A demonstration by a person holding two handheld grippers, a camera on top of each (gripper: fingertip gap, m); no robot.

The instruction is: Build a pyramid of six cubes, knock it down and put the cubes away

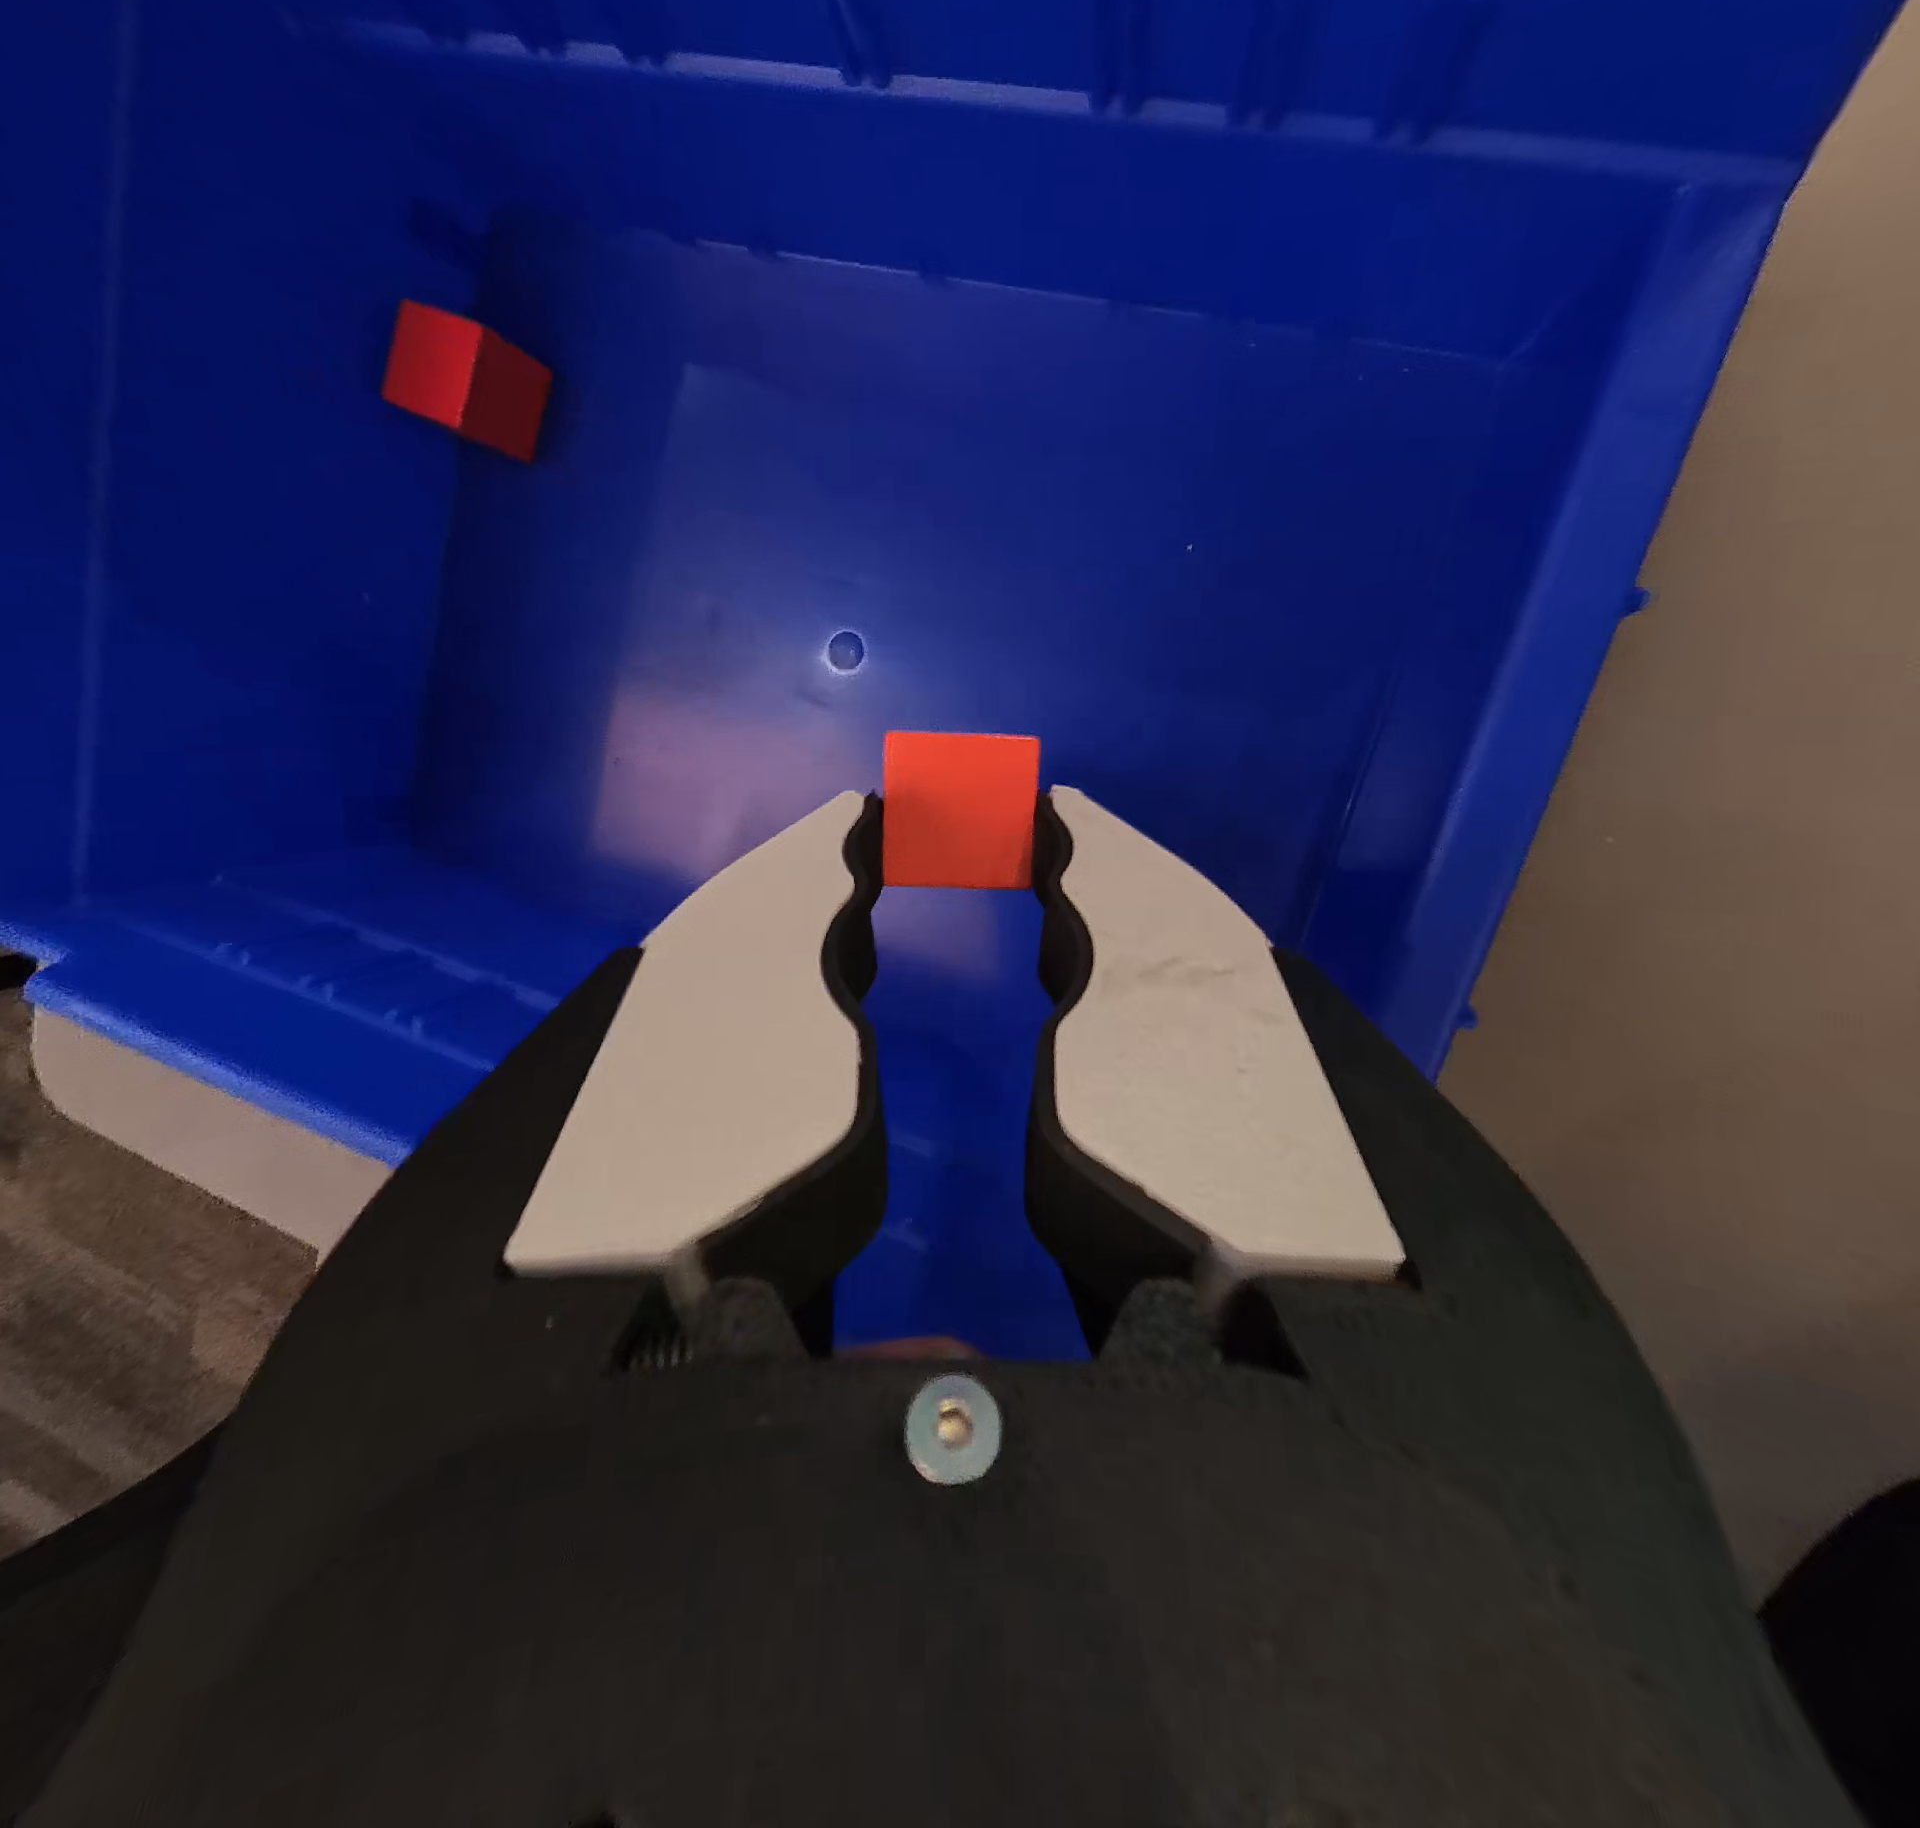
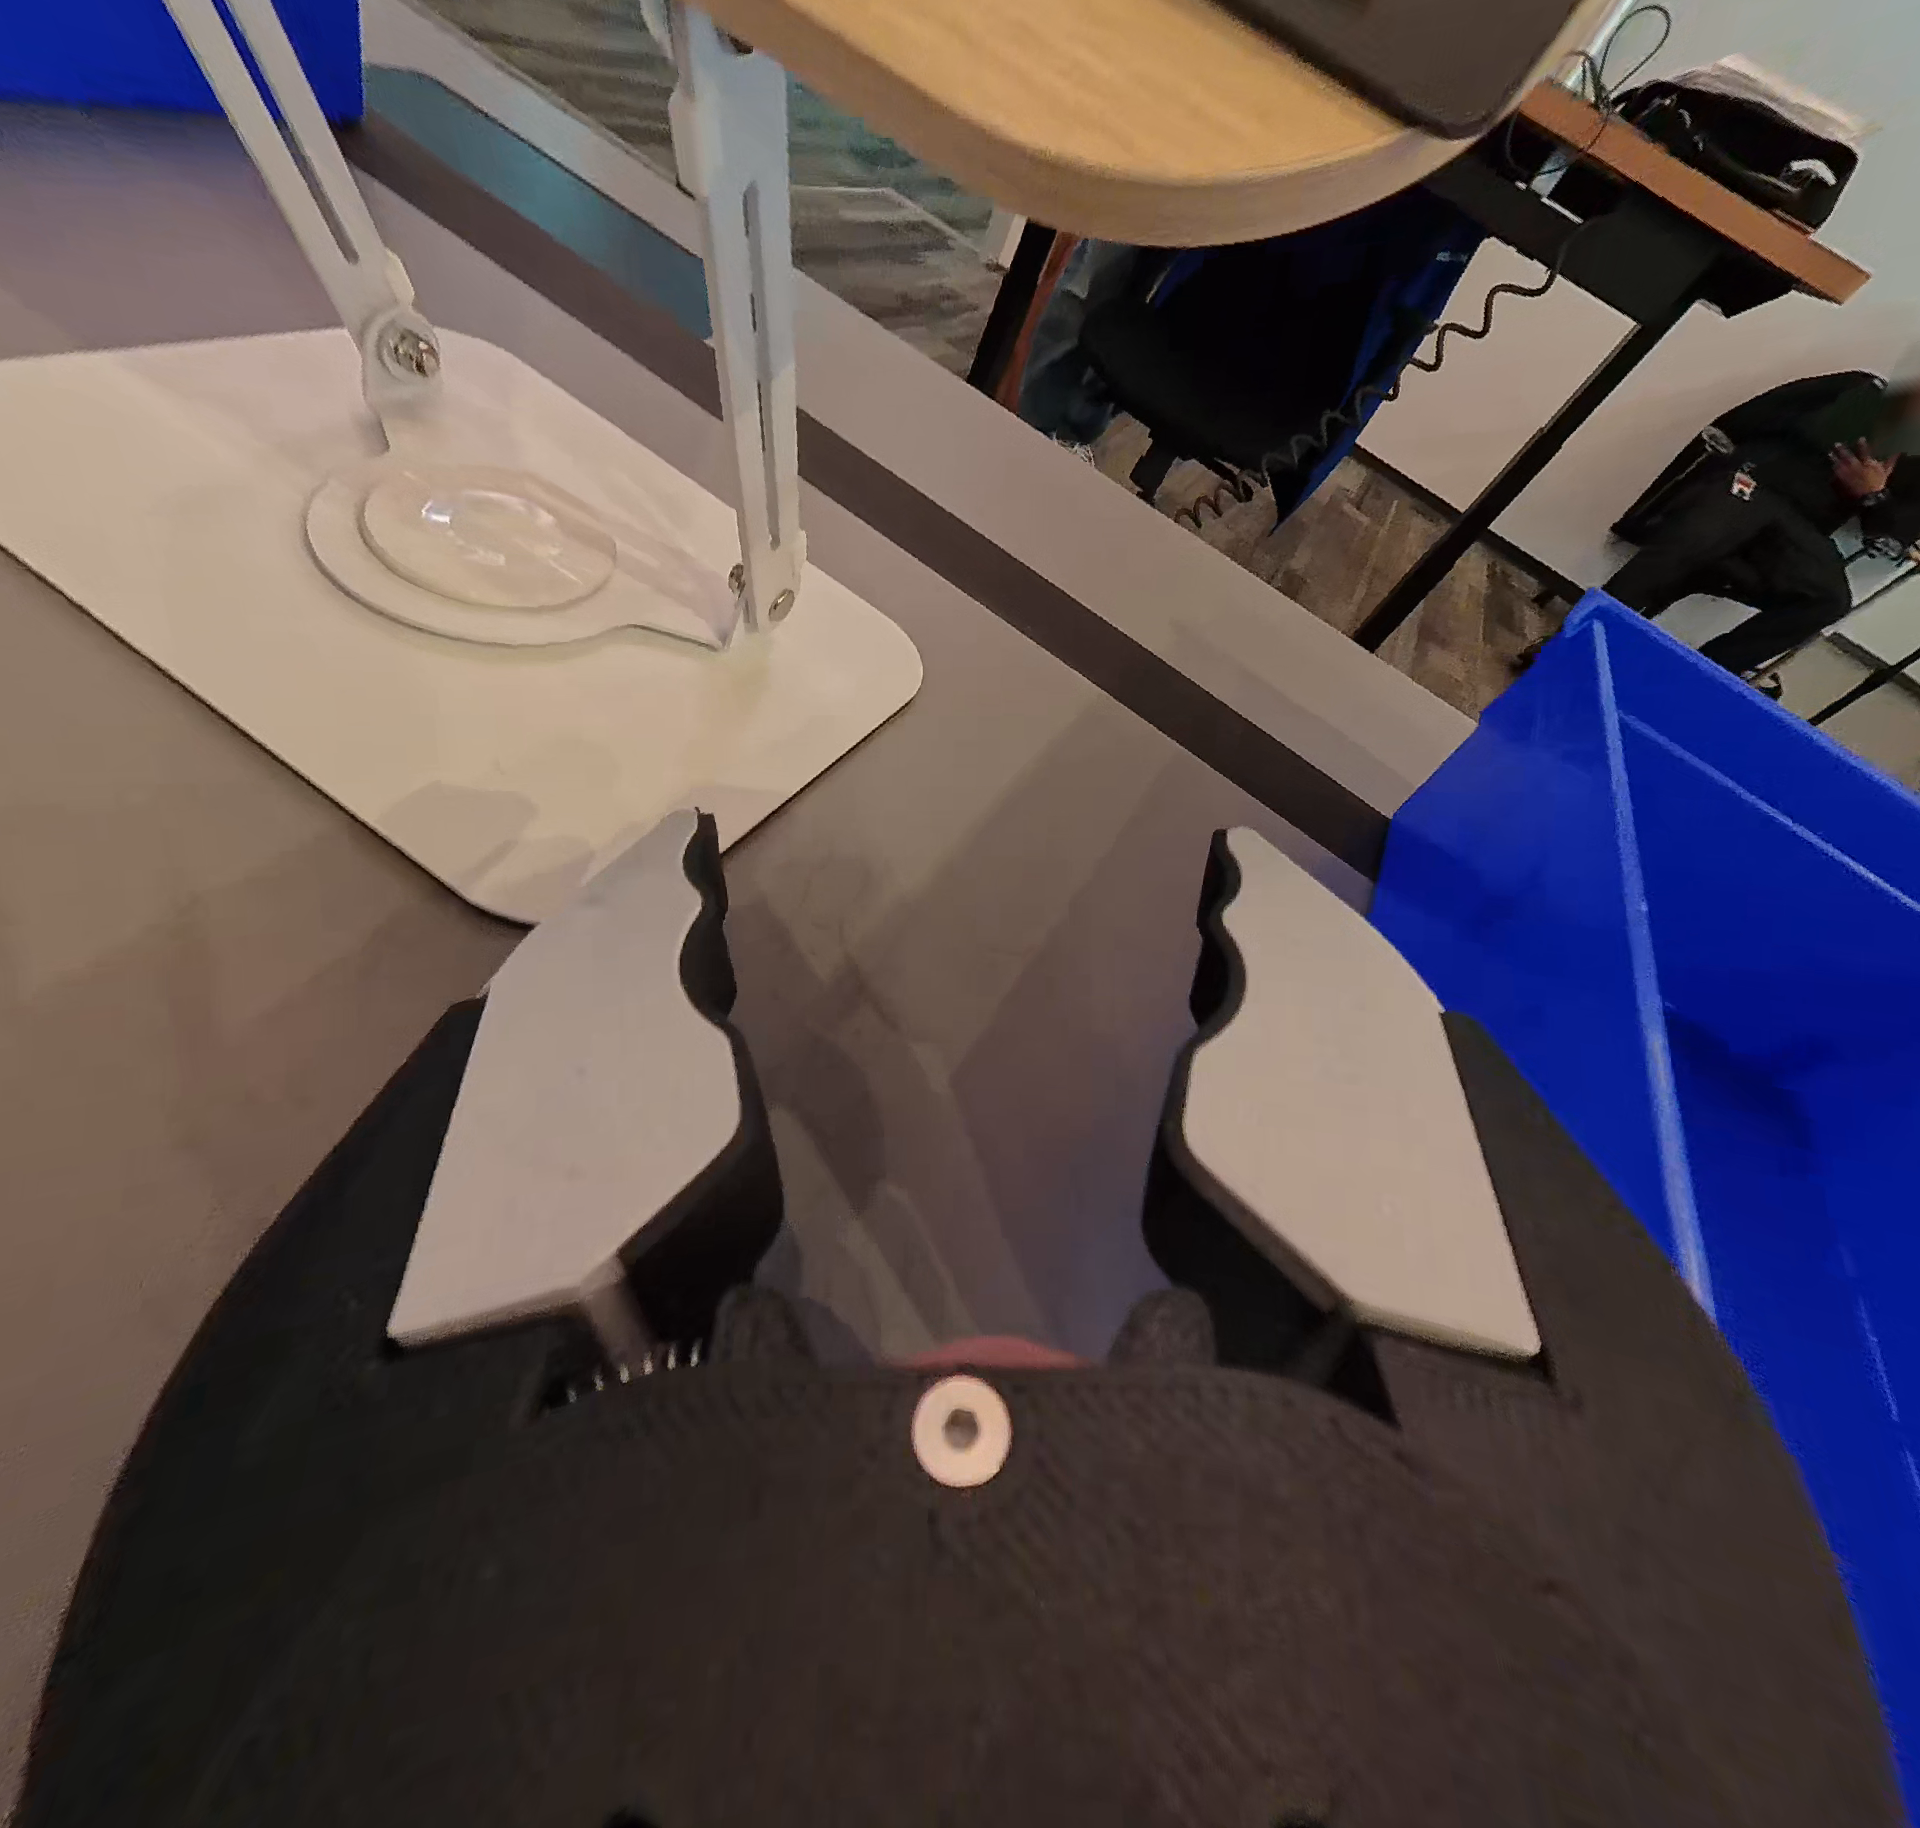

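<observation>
Your grey table carries everything here. On its right side stands a blue bin, just beside your right gripper; a second patch of blue plastic shows at the far left edge of that view. In the left wrist view you look down into a blue bin, its long side running left to right across the picture.

Ahead of your right gripper lies a white base plate flat on the table, with two white slotted struts rising from it to a wooden shelf.

Your right gripper has its jaws spread wide and nothing between them, tips hanging over bare tabletop.

Your left gripper is closed on a red cube, pinched at the very fingertips and held above the bin floor. One flat face squarely faces the camera with edges level; being a cube, it has no long axis.

A second red cube rests on the bin floor at the far left, well apart from the held one, turned so that one vertical edge points toward you.
</observation>
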